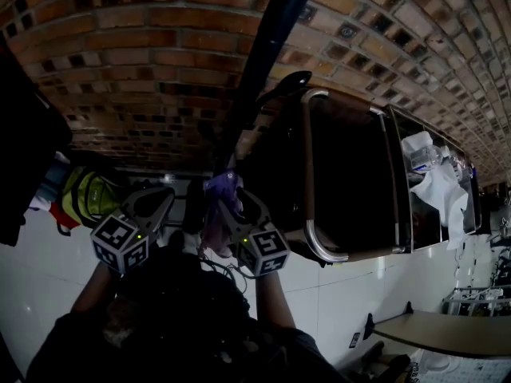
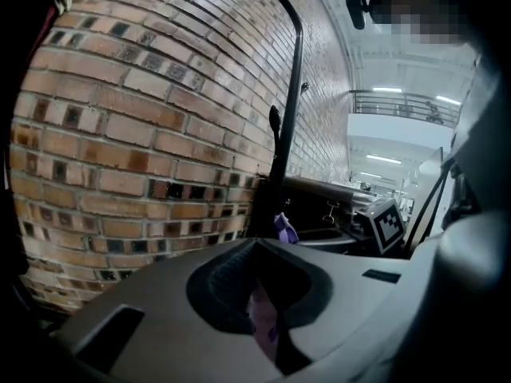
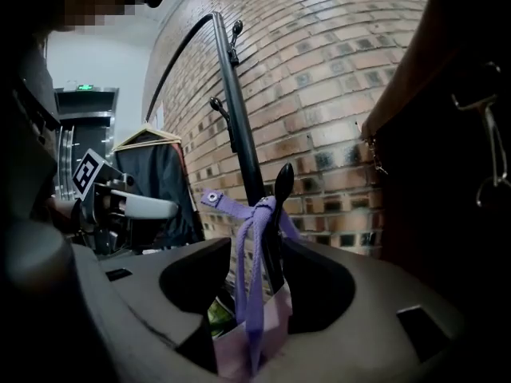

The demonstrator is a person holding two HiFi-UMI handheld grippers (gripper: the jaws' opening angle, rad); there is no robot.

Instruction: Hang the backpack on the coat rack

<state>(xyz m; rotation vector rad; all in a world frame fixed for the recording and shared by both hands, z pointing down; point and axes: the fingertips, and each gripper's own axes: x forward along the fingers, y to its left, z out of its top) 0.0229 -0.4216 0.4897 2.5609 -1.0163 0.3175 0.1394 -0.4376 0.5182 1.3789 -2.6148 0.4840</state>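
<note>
Right gripper view: the right gripper (image 3: 259,242) has its jaws wide apart around the purple backpack (image 3: 239,351) strap (image 3: 254,294), which loops over a low hook (image 3: 283,180) on the coat rack (image 3: 239,126). The left gripper (image 2: 257,244) has its jaws closed, pinching purple fabric (image 2: 263,317).

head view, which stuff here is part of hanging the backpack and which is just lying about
Job:
- backpack, strap looped at a hook
- coat rack
- left gripper, fingers shut on the backpack
- right gripper, fingers open

Lying about:
- brick wall
- dark cabinet
- white bags
- yellow-green item
</note>
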